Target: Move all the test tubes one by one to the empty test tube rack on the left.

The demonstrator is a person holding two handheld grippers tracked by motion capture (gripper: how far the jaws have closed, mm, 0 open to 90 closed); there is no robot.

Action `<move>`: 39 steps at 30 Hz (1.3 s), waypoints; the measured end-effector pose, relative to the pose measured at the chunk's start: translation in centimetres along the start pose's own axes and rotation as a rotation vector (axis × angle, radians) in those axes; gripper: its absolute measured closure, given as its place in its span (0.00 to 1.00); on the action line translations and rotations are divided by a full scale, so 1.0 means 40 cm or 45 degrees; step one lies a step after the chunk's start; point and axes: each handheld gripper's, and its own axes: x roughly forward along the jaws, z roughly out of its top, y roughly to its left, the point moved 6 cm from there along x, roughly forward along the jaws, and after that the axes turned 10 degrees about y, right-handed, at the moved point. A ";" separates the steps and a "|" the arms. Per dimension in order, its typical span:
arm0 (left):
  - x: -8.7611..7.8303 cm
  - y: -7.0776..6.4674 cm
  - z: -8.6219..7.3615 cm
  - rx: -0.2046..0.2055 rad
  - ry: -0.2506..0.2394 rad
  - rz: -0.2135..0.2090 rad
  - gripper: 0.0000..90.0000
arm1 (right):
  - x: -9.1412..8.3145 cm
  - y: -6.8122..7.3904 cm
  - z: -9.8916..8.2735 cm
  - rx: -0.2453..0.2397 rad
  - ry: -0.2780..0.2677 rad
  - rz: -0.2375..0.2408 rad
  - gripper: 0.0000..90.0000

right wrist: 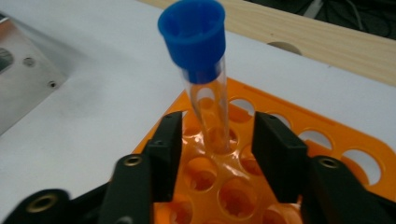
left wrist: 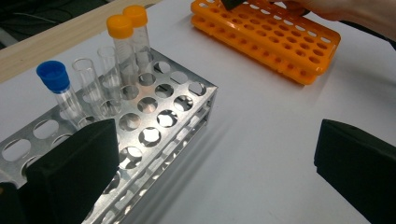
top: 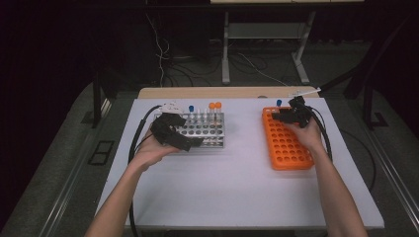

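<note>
A blue-capped tube [right wrist: 203,79] stands in the orange rack [right wrist: 327,135] between the right gripper's [right wrist: 217,140] parted jaws; left jaws gape, empty.

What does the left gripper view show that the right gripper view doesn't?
Left gripper view: several tubes standing in the metal rack, two orange-capped tubes, a blue-capped tube and uncapped clear ones, seen between wide-open jaws of the left gripper.

Right gripper view: a close look at a blue-capped tube in the orange rack, leaning in a corner hole between the jaws of the right gripper, whose pads stand apart from it.

Both: the orange rack, the white table and its wooden edge strip.
</note>
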 end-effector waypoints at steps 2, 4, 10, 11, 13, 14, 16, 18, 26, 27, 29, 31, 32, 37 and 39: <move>-0.001 -0.001 -0.001 0.001 -0.002 0.000 0.00 | 0.004 0.001 0.005 -0.003 0.002 -0.006 0.66; -0.003 -0.002 -0.001 0.004 -0.005 0.004 0.00 | 0.008 0.004 0.011 -0.011 0.005 -0.021 0.73; -0.010 -0.005 -0.002 0.007 -0.014 0.001 0.00 | 0.009 0.008 0.019 -0.025 0.005 -0.083 0.84; -0.011 -0.005 -0.002 0.007 -0.016 0.000 0.00 | 0.005 0.010 0.020 -0.036 0.005 -0.091 0.84; -0.013 -0.004 -0.002 0.004 -0.017 -0.002 0.00 | -0.009 0.016 0.024 -0.041 -0.007 -0.097 0.84; -0.013 -0.003 -0.002 0.004 -0.018 -0.003 0.00 | -0.019 0.018 0.026 -0.047 -0.018 -0.102 0.84; -0.010 -0.005 -0.002 0.006 -0.017 -0.008 0.00 | -0.043 0.024 0.031 -0.050 -0.041 -0.110 0.84; -0.008 -0.008 -0.001 0.012 -0.013 -0.011 0.00 | -0.067 0.032 0.033 -0.056 -0.054 -0.090 0.84; -0.004 -0.024 0.012 0.048 0.000 -0.026 0.00 | -0.148 0.099 0.034 -0.110 -0.072 0.043 0.84; -0.005 -0.027 0.014 0.052 0.000 -0.028 0.00 | -0.156 0.112 0.033 -0.123 -0.065 0.062 0.84; -0.007 -0.032 0.020 0.062 -0.001 -0.030 0.00 | -0.170 0.139 0.031 -0.150 -0.056 0.103 0.84; -0.009 -0.037 0.027 0.074 0.000 -0.030 0.00 | -0.183 0.167 0.029 -0.184 -0.047 0.132 0.84; -0.011 -0.040 0.030 0.076 0.001 -0.032 0.00 | -0.189 0.183 0.028 -0.199 -0.042 0.153 0.84; -0.016 -0.055 0.047 0.106 0.002 -0.037 0.00 | -0.215 0.258 0.023 -0.296 -0.015 0.205 0.84; -0.017 -0.062 0.055 0.123 0.005 -0.042 0.00 | -0.220 0.284 0.019 -0.332 0.004 0.218 0.84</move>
